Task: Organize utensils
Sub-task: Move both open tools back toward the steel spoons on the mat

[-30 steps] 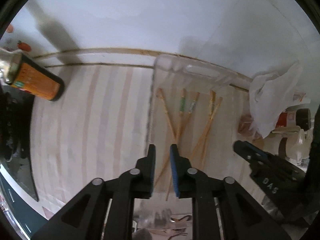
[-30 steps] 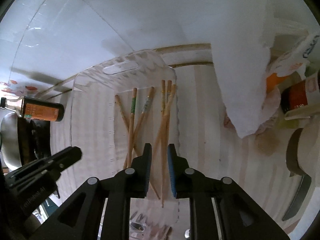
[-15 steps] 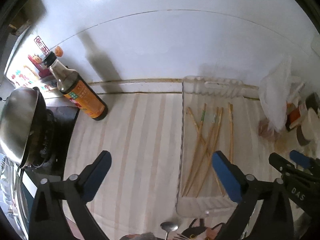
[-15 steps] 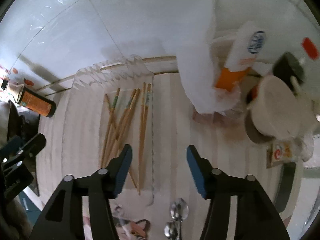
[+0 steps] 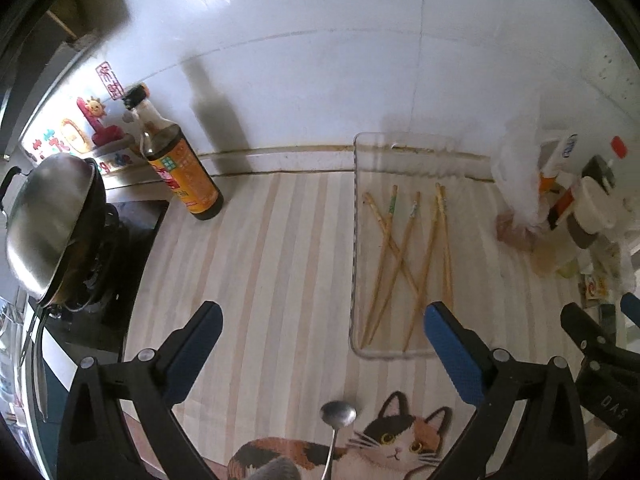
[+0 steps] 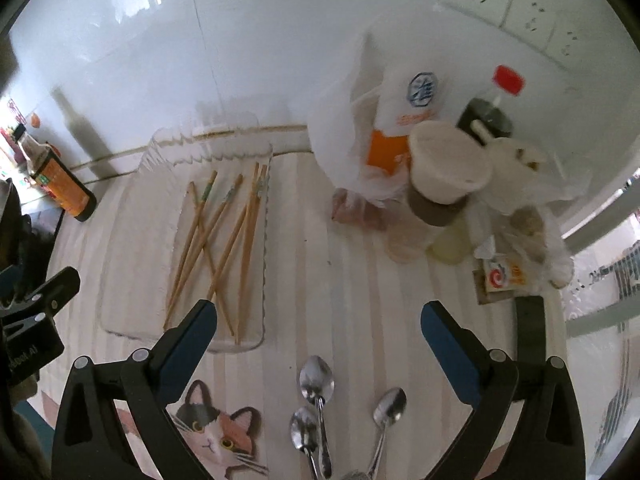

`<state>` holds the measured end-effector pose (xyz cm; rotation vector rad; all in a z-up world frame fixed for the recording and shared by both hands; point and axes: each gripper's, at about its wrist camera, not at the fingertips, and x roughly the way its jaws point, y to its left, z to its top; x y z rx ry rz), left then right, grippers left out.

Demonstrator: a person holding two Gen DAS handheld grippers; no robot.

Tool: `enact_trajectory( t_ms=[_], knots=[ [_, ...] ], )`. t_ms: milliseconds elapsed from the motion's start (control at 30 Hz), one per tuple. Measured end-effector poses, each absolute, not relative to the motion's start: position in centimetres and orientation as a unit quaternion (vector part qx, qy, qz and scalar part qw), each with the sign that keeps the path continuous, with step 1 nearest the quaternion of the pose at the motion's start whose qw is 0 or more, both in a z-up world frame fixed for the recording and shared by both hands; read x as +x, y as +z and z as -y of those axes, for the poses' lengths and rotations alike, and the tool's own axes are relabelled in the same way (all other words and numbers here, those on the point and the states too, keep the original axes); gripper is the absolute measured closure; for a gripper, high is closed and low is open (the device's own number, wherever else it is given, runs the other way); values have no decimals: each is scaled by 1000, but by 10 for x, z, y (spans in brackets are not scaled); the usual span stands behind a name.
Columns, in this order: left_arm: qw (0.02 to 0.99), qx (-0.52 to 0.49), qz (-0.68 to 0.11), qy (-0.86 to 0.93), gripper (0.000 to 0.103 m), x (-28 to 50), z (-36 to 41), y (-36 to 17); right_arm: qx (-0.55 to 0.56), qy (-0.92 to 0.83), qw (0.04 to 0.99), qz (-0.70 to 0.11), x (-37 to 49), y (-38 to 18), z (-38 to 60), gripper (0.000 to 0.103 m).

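Several wooden chopsticks [image 5: 404, 256] lie crossed in a clear plastic tray [image 5: 354, 240] on the striped counter; they also show in the right wrist view [image 6: 218, 248], in the tray [image 6: 132, 264]. One metal spoon [image 5: 338, 416] lies on a cat-picture mat in front of my left gripper [image 5: 320, 328]. Three metal spoons [image 6: 316, 380] lie between the fingers of my right gripper [image 6: 318, 320]. Both grippers are open, empty and held above the counter, short of the tray.
A soy sauce bottle [image 5: 180, 172] stands at the back left by a steel wok [image 5: 44, 224] on a stove. A white plastic bag [image 6: 352, 152], bottles and a lidded cup [image 6: 444, 176] crowd the right side. A wall runs behind.
Both grippers have opened from shut and pulled back and up from the tray. The chopsticks stay in the tray; the spoons and cat mat have come into view.
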<state>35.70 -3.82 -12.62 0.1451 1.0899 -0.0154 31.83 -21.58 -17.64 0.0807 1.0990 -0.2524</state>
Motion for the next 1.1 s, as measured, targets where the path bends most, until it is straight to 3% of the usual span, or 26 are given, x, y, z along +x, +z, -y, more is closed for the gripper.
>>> enact_trajectory(
  t_ms=[400, 500, 667, 767, 833, 933, 1033, 1100],
  knots=[
    [875, 32, -482, -17, 0, 318, 20, -72, 59, -113, 883, -452, 265, -109, 207, 0],
    [871, 32, -489, -10, 0, 313, 10, -81, 78, -109, 876, -464, 256, -116, 210, 0],
    [841, 40, -539, 2, 0, 307, -8, -133, 124, -95, 832, -533, 244, -173, 224, 2],
    [812, 48, -582, 9, 1, 301, -16, -176, 146, -83, 798, -579, 237, -218, 230, 23],
    [790, 48, -611, 1, 7, 295, -17, -206, 160, -77, 776, -606, 230, -248, 232, 44],
    [759, 44, -649, -21, 18, 288, -12, -245, 185, -58, 750, -633, 218, -280, 232, 59],
    [731, 47, -680, -44, 36, 282, 1, -278, 196, -39, 732, -652, 211, -301, 228, 70],
    [720, 55, -690, -54, 42, 280, 8, -292, 193, -31, 726, -660, 209, -310, 225, 71]
  ],
)
